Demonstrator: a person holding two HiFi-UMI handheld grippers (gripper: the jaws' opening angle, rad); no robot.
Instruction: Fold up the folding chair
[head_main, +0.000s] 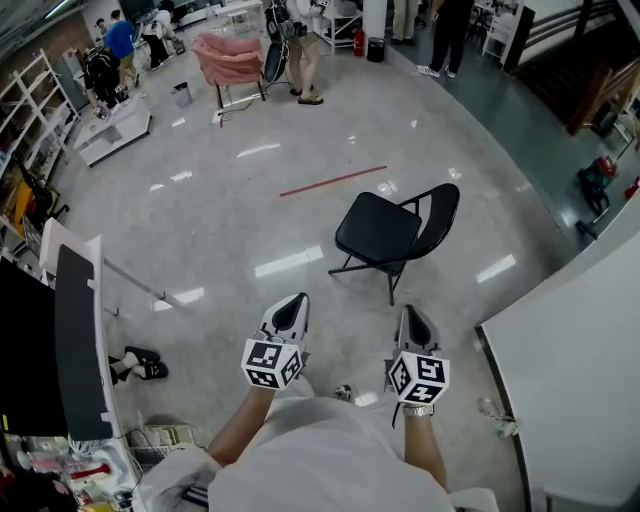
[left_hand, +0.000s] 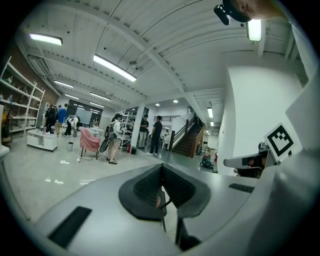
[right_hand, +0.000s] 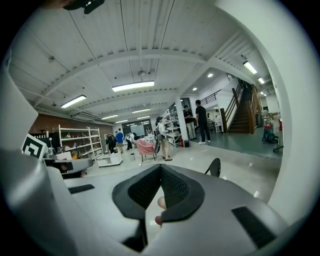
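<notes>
Folding chair (head_main: 380, 232) standing unfolded on grey floor (head_main: 230, 220), on far side of left gripper (head_main: 292, 305) and right gripper (head_main: 413, 315), both hovering short of it, jaws pressing together, pinching nothing.

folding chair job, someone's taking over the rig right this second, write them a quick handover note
Left tongs: shut, nothing held, in the air in front of the person.
Right tongs: shut, nothing held, level with the left, also in the air.
Folding chair: stands open on its legs on the floor, ahead of both tongs and apart from them, backrest toward the right of the head view.
Done: nothing yet; the chair is untouched.
Left: get to the chair, open the tongs, take hold of the seat and backrest, and fold it flat.
</notes>
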